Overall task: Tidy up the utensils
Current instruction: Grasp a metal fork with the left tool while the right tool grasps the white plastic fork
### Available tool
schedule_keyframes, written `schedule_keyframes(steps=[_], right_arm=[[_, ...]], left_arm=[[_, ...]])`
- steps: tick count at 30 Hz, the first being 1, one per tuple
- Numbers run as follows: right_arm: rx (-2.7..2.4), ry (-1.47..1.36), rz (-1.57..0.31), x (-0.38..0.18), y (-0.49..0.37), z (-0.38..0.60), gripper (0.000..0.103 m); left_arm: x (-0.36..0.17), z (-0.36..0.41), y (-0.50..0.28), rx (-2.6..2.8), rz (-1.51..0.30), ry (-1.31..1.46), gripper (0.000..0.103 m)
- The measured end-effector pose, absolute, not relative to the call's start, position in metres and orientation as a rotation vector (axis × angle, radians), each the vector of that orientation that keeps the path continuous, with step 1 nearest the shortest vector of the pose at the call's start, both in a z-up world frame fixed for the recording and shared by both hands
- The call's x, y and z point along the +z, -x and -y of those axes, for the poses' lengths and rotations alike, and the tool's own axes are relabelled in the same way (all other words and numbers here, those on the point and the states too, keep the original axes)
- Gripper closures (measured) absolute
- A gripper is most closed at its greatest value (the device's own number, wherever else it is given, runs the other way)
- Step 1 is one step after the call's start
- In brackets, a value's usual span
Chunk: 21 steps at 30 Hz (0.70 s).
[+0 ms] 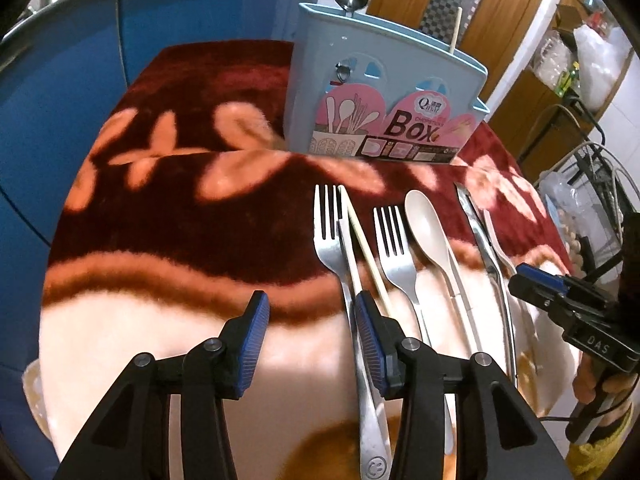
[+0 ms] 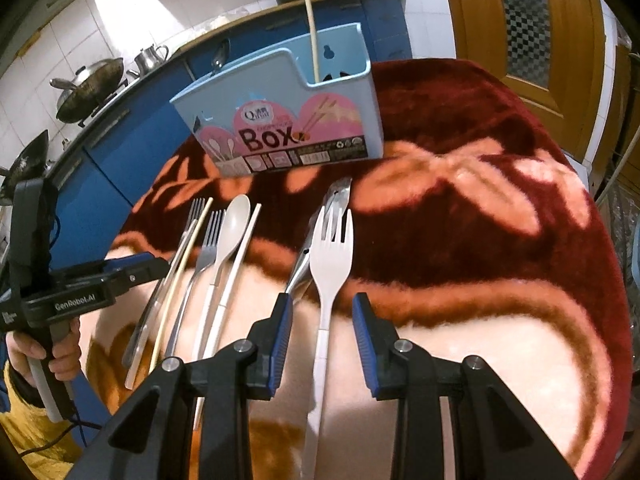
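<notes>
Right wrist view: right gripper (image 2: 320,336) jaws apart, straddling white fork (image 2: 331,256); left gripper (image 1: 312,340) open, nothing held, beside box (image 1: 384,92).

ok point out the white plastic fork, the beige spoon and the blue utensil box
white plastic fork (image 2: 331,258): right wrist view, on its head below the tines
beige spoon (image 1: 426,226): left wrist view, on its bowl
blue utensil box (image 1: 320,80): left wrist view, on its front wall

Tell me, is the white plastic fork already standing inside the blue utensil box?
No, the white plastic fork lies flat on the blanket, in front of the blue utensil box.
</notes>
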State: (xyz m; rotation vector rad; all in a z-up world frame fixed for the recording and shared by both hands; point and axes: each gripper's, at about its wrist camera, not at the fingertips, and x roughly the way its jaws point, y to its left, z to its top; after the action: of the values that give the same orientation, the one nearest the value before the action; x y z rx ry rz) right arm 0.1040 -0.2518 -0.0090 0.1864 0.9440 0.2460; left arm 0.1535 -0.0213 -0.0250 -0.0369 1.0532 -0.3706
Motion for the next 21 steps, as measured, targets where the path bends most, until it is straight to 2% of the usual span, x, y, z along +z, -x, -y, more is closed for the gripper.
schedule_keyframes(steps=[3, 4, 9, 12, 14, 21], right_arm=[[0.249, -0.172, -0.961, -0.009, -0.107, 0.251, 0.069], [0.25, -0.165, -0.966, -0.009, -0.109, 0.251, 0.069], [0.254, -0.126, -0.988, -0.008, -0.115, 0.247, 0.069], [0.254, -0.112, -0.999, -0.008, -0.118, 0.245, 0.069], [0.255, -0.103, -1.011, -0.008, -0.122, 0.244, 0.069], [0.269, -0.104, -1.052, -0.008, -0.137, 0.243, 0.069]], left_arm=[[-0.024, 0.022, -0.159, -0.385, -1.081, 0.024, 0.06], [-0.024, 0.022, -0.161, -0.383, -1.097, 0.006, 0.064], [-0.023, 0.029, -0.165, -0.41, -1.131, -0.051, 0.068], [-0.023, 0.034, -0.167, -0.422, -1.15, -0.078, 0.074], [-0.024, 0.041, -0.172, -0.463, -1.194, -0.083, 0.084], [-0.026, 0.053, -0.182, -0.468, -1.263, -0.159, 0.086]])
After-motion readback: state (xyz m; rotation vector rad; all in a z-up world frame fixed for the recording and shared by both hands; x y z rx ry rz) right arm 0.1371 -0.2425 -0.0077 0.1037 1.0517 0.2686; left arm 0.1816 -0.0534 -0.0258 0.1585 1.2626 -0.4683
